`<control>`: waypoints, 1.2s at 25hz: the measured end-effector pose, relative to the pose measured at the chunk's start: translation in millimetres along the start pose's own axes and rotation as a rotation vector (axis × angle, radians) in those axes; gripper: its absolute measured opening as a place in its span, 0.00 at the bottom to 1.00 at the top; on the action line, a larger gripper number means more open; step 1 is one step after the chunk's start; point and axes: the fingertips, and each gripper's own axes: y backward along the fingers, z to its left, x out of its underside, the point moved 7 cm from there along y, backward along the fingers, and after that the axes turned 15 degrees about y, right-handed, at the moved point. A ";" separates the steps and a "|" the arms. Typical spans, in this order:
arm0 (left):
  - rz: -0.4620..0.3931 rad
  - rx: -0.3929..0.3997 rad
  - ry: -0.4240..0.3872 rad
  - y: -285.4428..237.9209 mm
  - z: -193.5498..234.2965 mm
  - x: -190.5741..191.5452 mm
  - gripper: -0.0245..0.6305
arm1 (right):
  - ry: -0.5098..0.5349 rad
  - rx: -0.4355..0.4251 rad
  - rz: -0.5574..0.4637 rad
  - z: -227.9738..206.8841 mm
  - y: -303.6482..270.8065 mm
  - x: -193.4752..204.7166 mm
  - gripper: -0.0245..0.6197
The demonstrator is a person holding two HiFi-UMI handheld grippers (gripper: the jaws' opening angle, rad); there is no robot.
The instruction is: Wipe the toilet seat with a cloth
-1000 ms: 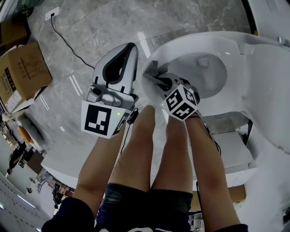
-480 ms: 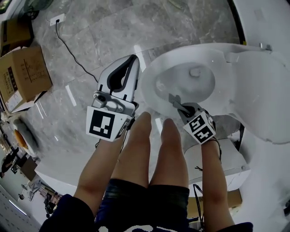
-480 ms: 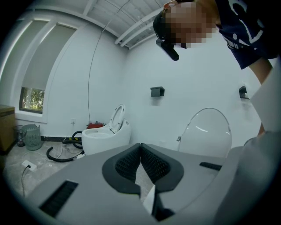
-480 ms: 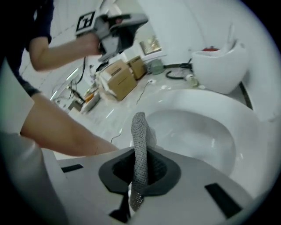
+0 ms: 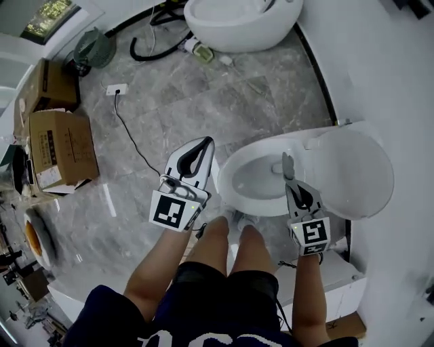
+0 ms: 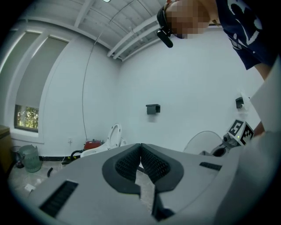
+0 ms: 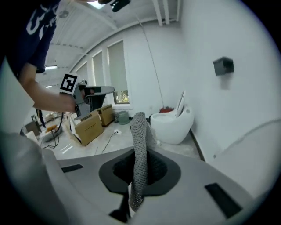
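A white toilet stands with its lid point(image 5: 356, 173) raised and its seat rim point(image 5: 232, 169) ringing the open bowl. My right gripper point(image 5: 290, 177) hovers over the bowl's right side, shut on a grey mesh cloth point(image 5: 286, 165). In the right gripper view the cloth point(image 7: 140, 145) stands up from between the jaws. My left gripper point(image 5: 205, 144) hangs beside the bowl's left rim, shut and empty. In the left gripper view its pads point(image 6: 151, 165) meet with nothing between them.
Cardboard boxes point(image 5: 61, 146) sit on the marble floor at the left, by a power socket and cable point(image 5: 116, 91). A second white toilet point(image 5: 237, 20) stands at the far end. The white wall runs along the right. My legs are just in front of the bowl.
The right gripper with the cloth left the bowl's left rim, swept round the front and now sits over the right side. The head view pulled back and higher.
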 end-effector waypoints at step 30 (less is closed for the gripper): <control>-0.113 0.261 -0.101 58.4 -156.5 -224.5 0.07 | -0.003 0.589 -0.652 -64.1 303.6 -276.8 0.08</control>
